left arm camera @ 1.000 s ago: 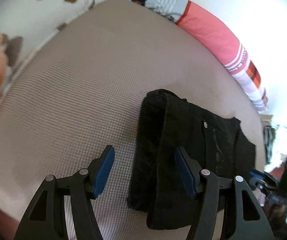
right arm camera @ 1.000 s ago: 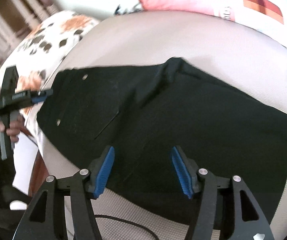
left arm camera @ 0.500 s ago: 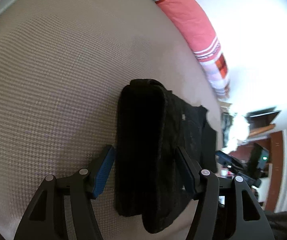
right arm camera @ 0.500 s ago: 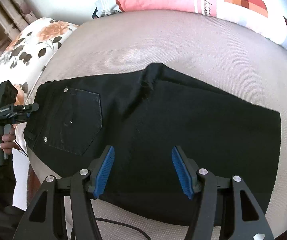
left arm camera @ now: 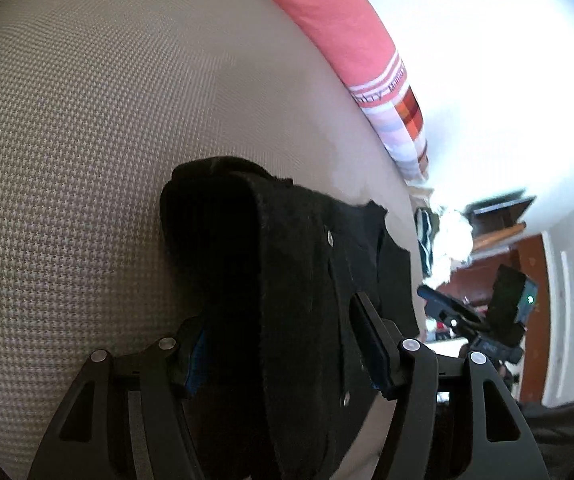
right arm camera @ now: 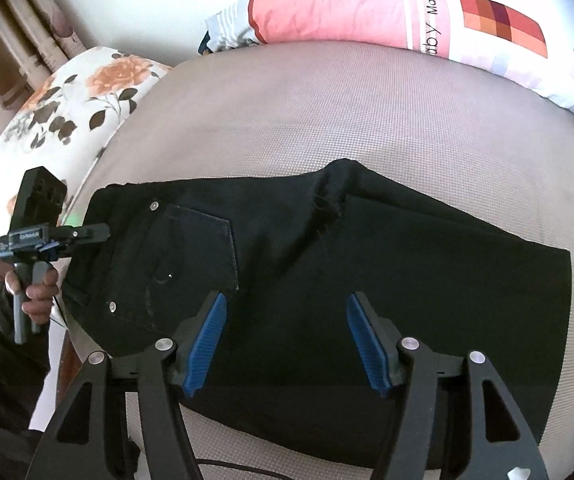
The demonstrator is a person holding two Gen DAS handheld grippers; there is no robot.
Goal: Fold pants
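In the left wrist view, the left gripper [left arm camera: 287,354] is reaching over the waistband end of the black pants [left arm camera: 287,280], its fingers spread with the thick folded cloth lying between them; the left blue pad [left arm camera: 197,354] is partly hidden behind the fabric, so whether the pads are pressing on it cannot be told. The pants are lying on the beige bed cover [left arm camera: 87,120], with a pink pillow [left arm camera: 339,28] at the far edge. The right gripper [left arm camera: 475,316] is showing at the right.

In the right wrist view, the right gripper [right arm camera: 285,344] is hovering over the near middle of the pants [right arm camera: 367,264], fingers spread and holding nothing. The pants are lying folded flat across the bed cover [right arm camera: 327,112], back pocket [right arm camera: 191,256] facing up at the left. The left gripper [right arm camera: 99,232] is sitting at the waistband, and a floral pillow [right arm camera: 67,112] is lying far left.
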